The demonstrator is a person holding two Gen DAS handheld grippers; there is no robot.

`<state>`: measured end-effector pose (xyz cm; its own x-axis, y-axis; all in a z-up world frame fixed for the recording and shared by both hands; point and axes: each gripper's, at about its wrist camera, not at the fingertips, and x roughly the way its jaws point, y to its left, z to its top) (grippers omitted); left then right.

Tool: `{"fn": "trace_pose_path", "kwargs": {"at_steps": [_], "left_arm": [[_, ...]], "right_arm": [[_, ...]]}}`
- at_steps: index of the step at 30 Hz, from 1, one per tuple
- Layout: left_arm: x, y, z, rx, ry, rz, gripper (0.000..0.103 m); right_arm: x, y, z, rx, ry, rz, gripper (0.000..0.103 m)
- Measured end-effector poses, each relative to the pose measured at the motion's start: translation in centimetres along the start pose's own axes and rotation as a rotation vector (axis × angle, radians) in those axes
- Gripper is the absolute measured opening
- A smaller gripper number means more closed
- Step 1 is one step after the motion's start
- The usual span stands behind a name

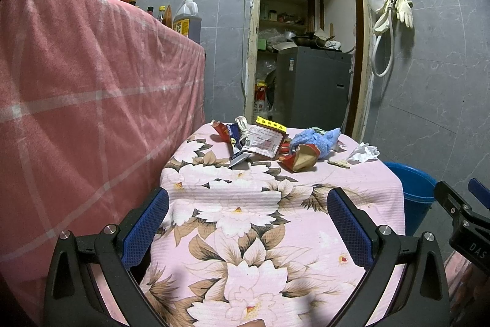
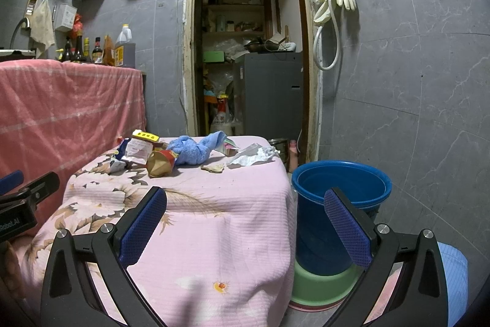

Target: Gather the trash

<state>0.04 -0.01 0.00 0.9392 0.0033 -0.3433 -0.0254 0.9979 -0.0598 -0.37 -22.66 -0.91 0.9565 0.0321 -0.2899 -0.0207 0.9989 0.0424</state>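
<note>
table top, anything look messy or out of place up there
Yes. Litter is heaped at the far end of the floral-covered table: torn packets, a crushed red paper cup on its side, crumpled tissue. A blue towel lies bunched among it. The blue bucket looks empty.

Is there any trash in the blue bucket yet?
Empty, as far as shows: the blue bucket has only bare blue inside. Its very bottom is hidden.

We are holding right gripper (image 2: 245, 222) wide apart, gripping nothing, over pink floral cloth (image 2: 214, 219). Wrappers (image 2: 139, 150), blue towel (image 2: 193, 152), crumpled tissue (image 2: 254, 157) are lying at far edge. Blue bucket (image 2: 341, 176) is standing beside table, right.
</note>
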Motion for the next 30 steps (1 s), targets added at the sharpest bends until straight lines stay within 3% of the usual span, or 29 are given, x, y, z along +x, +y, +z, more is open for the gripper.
{"fn": "trace_pose_path", "kwargs": {"at_steps": [30], "left_arm": [[-0.08, 0.29, -0.37, -0.001, 0.003, 0.0, 0.101]], "right_arm": [[0.0, -0.05, -0.02, 0.0, 0.003, 0.0, 0.103]]}}
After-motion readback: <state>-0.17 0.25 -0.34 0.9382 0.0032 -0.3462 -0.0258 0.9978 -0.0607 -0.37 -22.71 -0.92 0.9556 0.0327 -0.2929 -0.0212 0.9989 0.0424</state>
